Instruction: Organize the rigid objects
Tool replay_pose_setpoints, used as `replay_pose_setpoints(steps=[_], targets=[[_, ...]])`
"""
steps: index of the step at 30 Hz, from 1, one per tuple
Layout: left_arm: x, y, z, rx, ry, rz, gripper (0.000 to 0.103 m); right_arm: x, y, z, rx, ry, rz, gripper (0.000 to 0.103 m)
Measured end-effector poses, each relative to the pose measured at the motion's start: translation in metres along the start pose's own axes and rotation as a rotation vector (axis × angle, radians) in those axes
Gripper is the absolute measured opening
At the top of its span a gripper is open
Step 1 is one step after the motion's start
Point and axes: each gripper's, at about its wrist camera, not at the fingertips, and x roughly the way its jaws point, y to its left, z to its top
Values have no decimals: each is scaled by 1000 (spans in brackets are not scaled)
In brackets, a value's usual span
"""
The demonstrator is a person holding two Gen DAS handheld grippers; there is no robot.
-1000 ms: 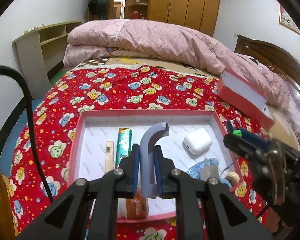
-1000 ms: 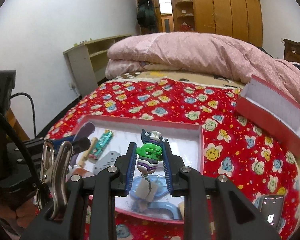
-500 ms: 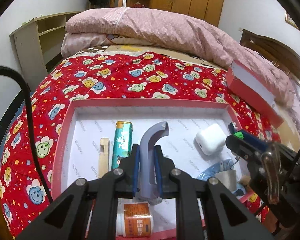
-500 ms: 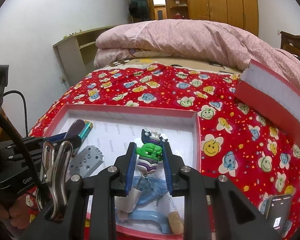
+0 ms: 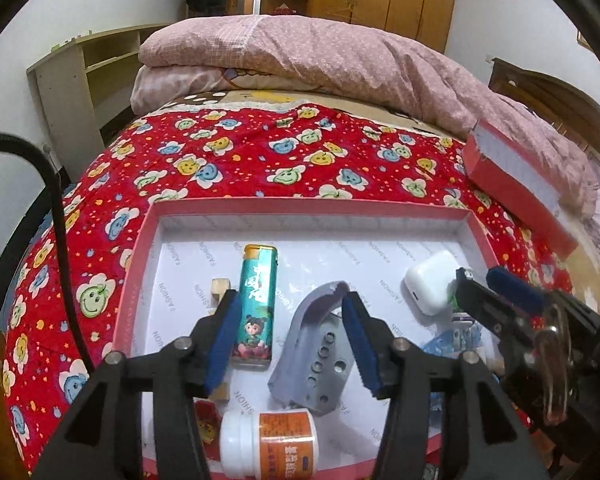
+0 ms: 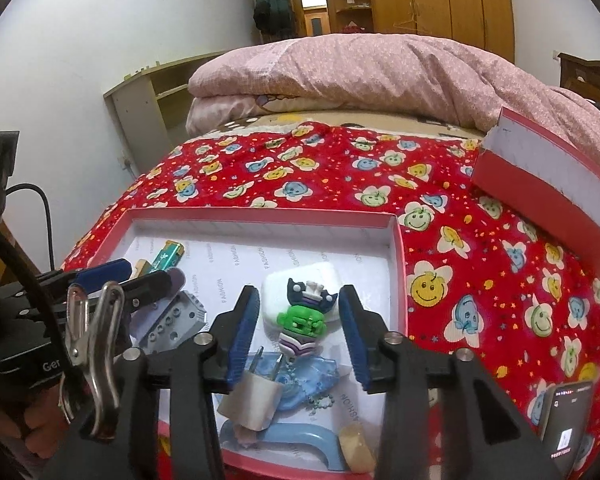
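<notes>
Inside red box (image 5: 140,240), grey bracket (image 5: 320,356) lay flat between spread fingers of left gripper (image 5: 290,338), released. Right gripper (image 6: 298,334) also spread; green keychain figure (image 6: 302,322) lay loose atop white case (image 6: 274,286). Bracket judged stiff, light; best pinched across flat sides.

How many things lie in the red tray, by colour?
White: 2, earbud case, pill bottle
Grey or silver: 2, bracket, charger plug
Blue or teal: 2, lighter, plastic piece
Wood or beige: 2, wooden block, beige lump
Green: 1, keychain figure
Red: 1, small item
Total: 10
</notes>
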Motion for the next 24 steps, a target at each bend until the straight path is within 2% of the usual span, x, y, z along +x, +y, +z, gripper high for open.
replay_pose_setpoints(steps=[3,7,10,24], targets=[[-3,1,-2,-6,0,2,56,-4,2,-1,-1,-6,5,46],[-12,1,-4,2,-9,0,65,-14,6,-3,-6,-22,14,51],[-23,-1,-8,11,-24,5,67,-22,11,-5,-15,-34,14,55],[-74,3,-38,2,-35,15,68,-71,28,-29,-1,-63,26,60]])
